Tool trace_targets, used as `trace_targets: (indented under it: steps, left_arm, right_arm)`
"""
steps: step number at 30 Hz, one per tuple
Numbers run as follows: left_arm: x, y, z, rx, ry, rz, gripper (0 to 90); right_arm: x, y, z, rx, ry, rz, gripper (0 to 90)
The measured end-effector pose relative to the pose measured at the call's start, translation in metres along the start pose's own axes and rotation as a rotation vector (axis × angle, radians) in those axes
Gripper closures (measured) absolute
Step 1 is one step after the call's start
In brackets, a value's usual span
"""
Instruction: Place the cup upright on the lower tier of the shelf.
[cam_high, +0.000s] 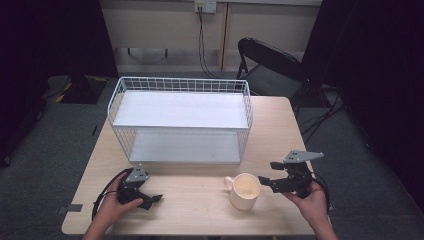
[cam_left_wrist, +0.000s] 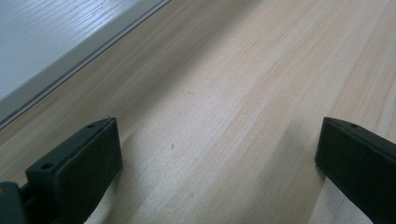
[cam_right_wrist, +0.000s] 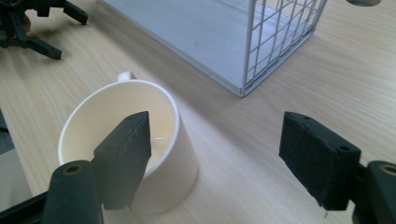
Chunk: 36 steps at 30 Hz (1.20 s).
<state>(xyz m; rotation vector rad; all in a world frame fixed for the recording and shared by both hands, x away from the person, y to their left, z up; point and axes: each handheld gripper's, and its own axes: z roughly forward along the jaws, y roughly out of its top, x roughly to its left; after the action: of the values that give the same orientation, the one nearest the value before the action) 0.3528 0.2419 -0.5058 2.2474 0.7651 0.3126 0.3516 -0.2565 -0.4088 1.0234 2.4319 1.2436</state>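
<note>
While the cream mug (cam_high: 244, 190) stood upright on the table (cam_high: 200, 210), in front of the white wire rack (cam_high: 181, 120), the right tool (cam_high: 265, 173) hovered just beside it, jaws apart, one jaw over its rim. At the table's left, the left tool (cam_high: 151, 201) rested with jaws apart, gripping nothing.

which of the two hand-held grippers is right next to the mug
The right hand-held gripper: its open jaws sit right beside the cream mug, one jaw over the rim. The left hand-held gripper rests apart on bare table.
</note>
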Motion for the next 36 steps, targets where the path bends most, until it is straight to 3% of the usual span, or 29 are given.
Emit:
trace_targets:
  steps: [7,13,22,31,36]
  left_arm:
    - [0.000,0.000,0.000,0.000,-0.001,-0.002,0.0]
    - [0.000,0.000,0.000,-0.001,-0.001,-0.001,0.0]
    - [0.000,0.000,0.000,0.000,0.000,-0.001,0.0]
    - [0.000,0.000,0.000,0.000,0.000,0.000,0.0]
    - [0.000,0.000,0.000,0.000,0.000,-0.001,0.0]
  right_arm:
    - [0.003,-0.001,0.006,-0.004,0.021,0.013,26.4]
    - [0.009,-0.003,0.014,-0.018,0.048,0.016,34.4]
    - [0.013,-0.007,0.026,-0.013,0.032,0.012,41.6]
    - [0.015,-0.010,0.035,0.001,0.041,0.011,57.6]
    - [0.015,-0.011,0.038,0.011,0.039,0.003,61.5]
